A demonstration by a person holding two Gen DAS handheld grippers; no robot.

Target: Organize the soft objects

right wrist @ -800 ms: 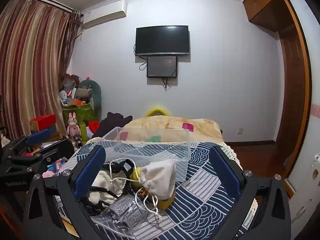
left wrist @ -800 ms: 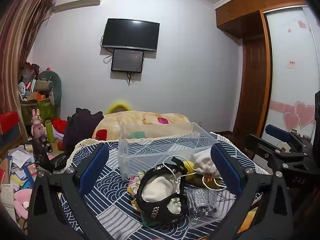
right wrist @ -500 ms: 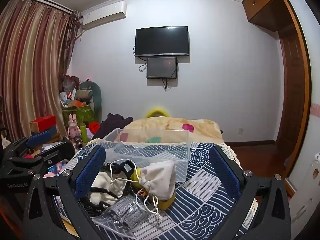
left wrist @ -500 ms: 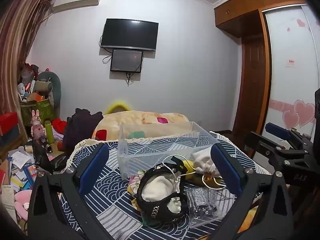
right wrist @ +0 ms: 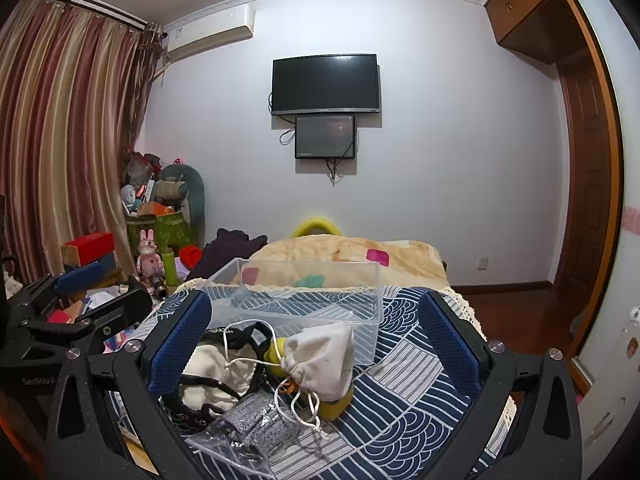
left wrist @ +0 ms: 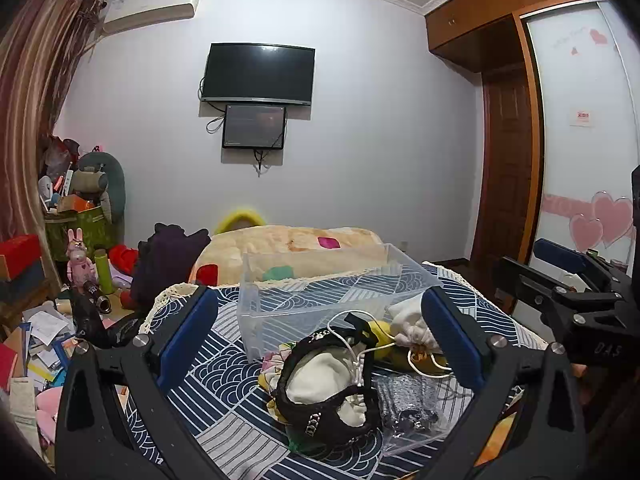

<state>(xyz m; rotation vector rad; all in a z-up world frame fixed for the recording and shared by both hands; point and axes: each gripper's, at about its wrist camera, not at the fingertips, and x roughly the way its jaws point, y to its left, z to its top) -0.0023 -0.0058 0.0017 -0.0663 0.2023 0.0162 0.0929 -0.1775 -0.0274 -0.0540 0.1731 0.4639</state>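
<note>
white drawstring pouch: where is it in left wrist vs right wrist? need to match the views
Left wrist: the white drawstring pouch lies right of centre, low, partly hidden behind the tool's right finger, just in front of the clear plastic bin.
Right wrist: the pouch lies low, near centre, in full view between the fingers, resting on a yellow object.
Shared landmark: the clear plastic bin, right behind the pouch in both.

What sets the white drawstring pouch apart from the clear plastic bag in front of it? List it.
The white drawstring pouch is opaque cloth, bunched and tied by a cord; the clear plastic bag is see-through, showing grey glittery contents. The pouch sits plump on something yellow; the bag lies flat. Both lie on the blue patterned cloth.
</note>
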